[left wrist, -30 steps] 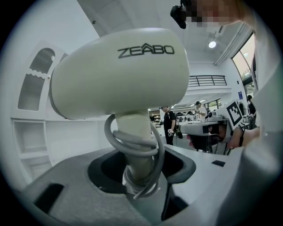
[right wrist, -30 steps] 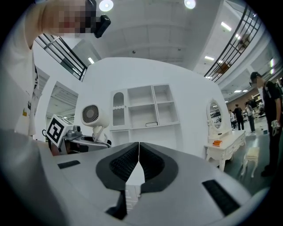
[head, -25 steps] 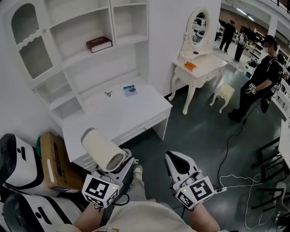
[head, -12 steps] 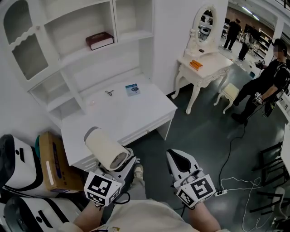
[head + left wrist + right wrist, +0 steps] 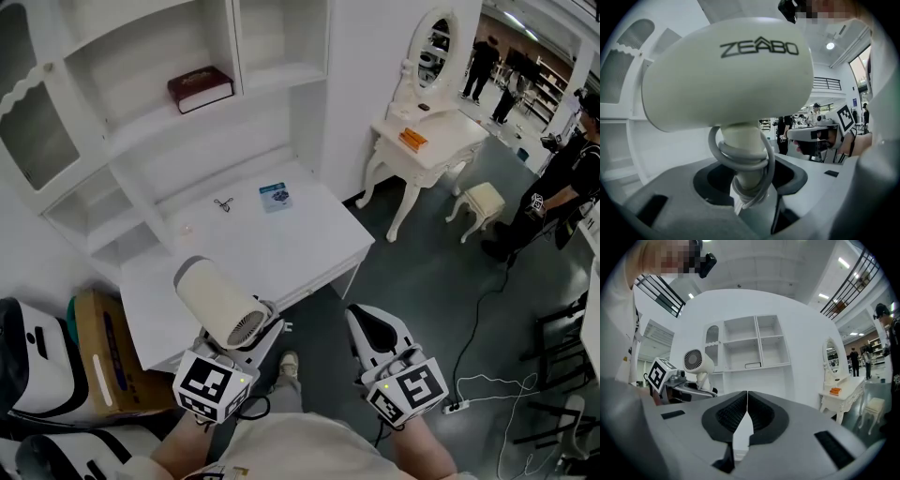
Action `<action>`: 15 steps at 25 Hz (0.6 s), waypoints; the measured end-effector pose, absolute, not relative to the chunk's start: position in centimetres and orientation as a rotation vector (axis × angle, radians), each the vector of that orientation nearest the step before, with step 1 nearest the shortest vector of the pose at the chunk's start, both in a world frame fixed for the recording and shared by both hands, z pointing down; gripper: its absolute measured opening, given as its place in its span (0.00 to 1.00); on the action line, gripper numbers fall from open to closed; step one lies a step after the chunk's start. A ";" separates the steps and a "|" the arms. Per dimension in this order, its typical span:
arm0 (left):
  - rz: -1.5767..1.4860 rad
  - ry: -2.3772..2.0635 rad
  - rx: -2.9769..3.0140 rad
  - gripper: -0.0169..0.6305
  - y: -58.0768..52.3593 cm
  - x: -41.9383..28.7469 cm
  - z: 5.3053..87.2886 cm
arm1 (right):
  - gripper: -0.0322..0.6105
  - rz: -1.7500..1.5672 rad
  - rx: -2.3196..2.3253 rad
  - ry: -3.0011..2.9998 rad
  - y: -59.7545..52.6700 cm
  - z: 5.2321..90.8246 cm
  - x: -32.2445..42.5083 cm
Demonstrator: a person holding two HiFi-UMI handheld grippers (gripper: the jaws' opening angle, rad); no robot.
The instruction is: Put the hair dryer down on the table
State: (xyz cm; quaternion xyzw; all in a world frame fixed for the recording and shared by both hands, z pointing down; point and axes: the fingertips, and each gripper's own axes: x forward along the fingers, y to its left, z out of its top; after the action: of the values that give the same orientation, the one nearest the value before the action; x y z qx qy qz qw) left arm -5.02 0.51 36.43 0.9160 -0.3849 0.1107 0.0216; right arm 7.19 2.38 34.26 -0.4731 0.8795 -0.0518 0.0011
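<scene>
My left gripper (image 5: 246,339) is shut on the handle of a cream hair dryer (image 5: 214,304), whose barrel stands above the jaws just off the front edge of the white desk (image 5: 234,253). The left gripper view is filled by the hair dryer (image 5: 726,75), its grey cord wound round the handle between the jaws of the left gripper (image 5: 747,185). My right gripper (image 5: 373,330) hangs shut and empty over the dark floor, to the right of the desk. In the right gripper view the right gripper (image 5: 746,414) has its jaws touching, with the hair dryer (image 5: 696,363) at the left.
On the desk lie a small blue card (image 5: 274,196) and a tiny dark clip (image 5: 223,202). A dark red book (image 5: 200,88) sits on the shelf above. A white dressing table (image 5: 427,141) with stool (image 5: 482,200) stands at the right, people beyond. A cardboard box (image 5: 103,352) stands left.
Both grippers have moved forward toward the desk, the left one carrying the hair dryer. The desk and shelves now sit closer and lower in the head view. Neither gripper's jaws have changed.
</scene>
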 end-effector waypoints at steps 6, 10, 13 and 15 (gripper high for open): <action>0.346 -1.158 2.850 0.37 -6.4 -6.8 36.0 | 0.08 -0.169 -1.508 2.755 -4.6 33.8 5.0; 0.353 -1.131 2.864 0.37 -10.7 -8.3 35.6 | 0.08 -0.145 -1.511 2.746 -8.8 33.0 3.1; 0.356 -1.112 2.876 0.36 -13.4 -9.3 35.4 | 0.08 -0.119 -1.516 2.739 -11.5 32.4 1.7; 0.351 -1.105 2.883 0.36 -14.9 -10.0 35.5 | 0.08 -0.115 -1.525 2.730 -13.1 32.4 1.0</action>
State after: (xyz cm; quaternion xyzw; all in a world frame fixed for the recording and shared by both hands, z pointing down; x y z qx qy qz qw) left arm -9.96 -14.92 35.45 0.9276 -0.3556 0.1129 0.0173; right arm 0.99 -13.08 32.42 -0.4875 0.8723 -0.0368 0.0062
